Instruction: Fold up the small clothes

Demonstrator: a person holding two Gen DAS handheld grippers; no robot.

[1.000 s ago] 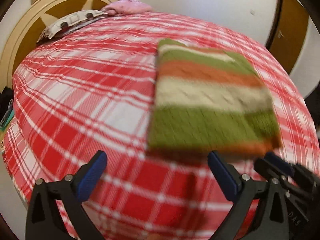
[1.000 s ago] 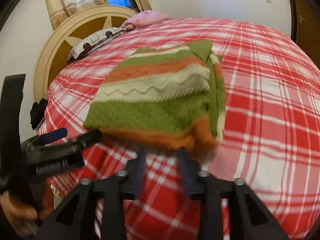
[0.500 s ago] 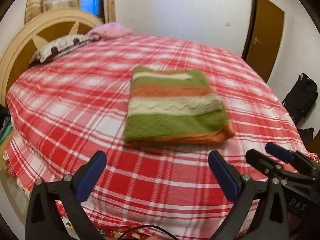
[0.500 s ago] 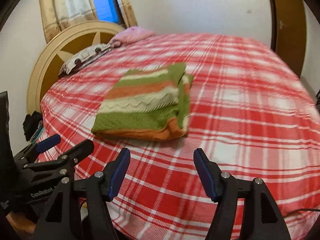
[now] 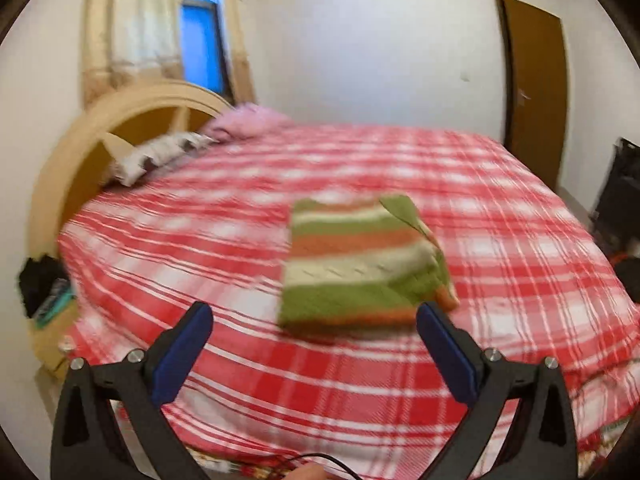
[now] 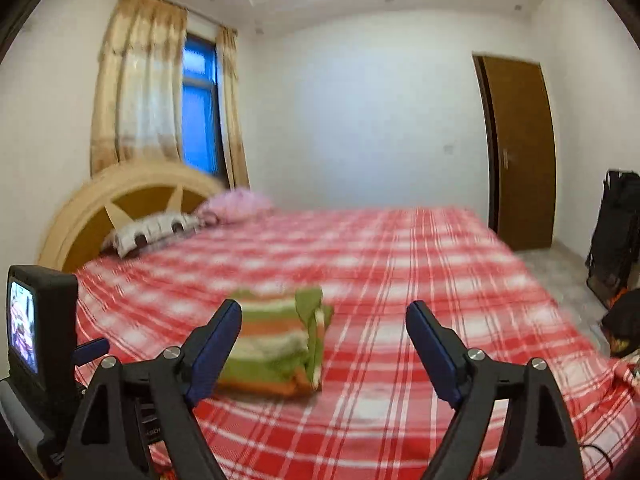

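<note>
Since the red plaid bed (image 5: 500, 248) fills both views, we place everything against it: the striped knit garment (image 5: 356, 264) lies near its middle as a compact rectangle, so we judge the folding essentially done. Only a loose green corner looks untidy. Our left gripper (image 5: 314, 322) and right gripper (image 6: 324, 320) hang spread wide, holding nothing, short of the bed's near edge. Only the right view shows a small monitor (image 6: 24, 322).

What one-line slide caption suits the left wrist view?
Open left gripper hovers before a folded striped sweater lying on the red plaid bedspread.
</note>
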